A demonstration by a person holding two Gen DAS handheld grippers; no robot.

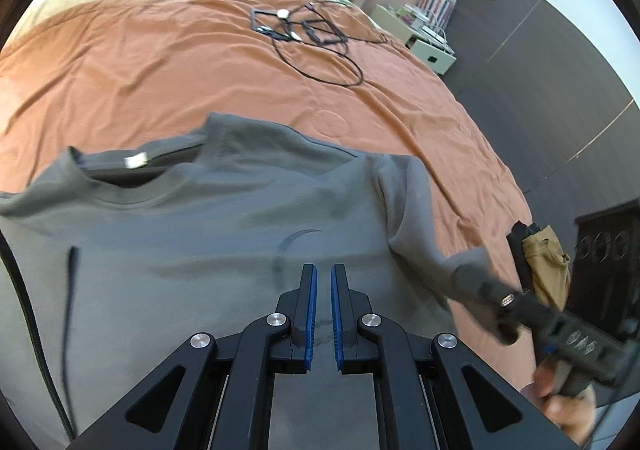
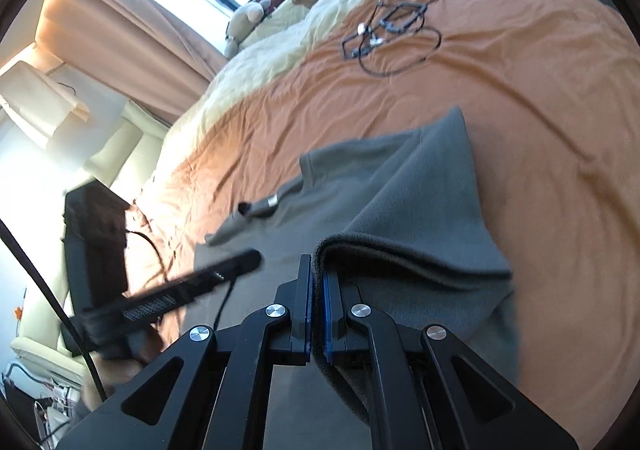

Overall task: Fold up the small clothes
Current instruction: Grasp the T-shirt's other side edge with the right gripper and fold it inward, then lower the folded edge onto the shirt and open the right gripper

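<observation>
My right gripper (image 2: pixel 317 282) angles down, clamping a folded edge of the grey sweatshirt (image 2: pixel 400 209) lying on the bed (image 2: pixel 540 89). My left gripper (image 1: pixel 323 282) points steeply down above it, near-closed, empty.

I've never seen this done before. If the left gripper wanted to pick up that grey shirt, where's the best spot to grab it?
Probably the near shoulder edge beside the neckline of the grey shirt, coming from above: its rim stands slightly lifted there.
</observation>
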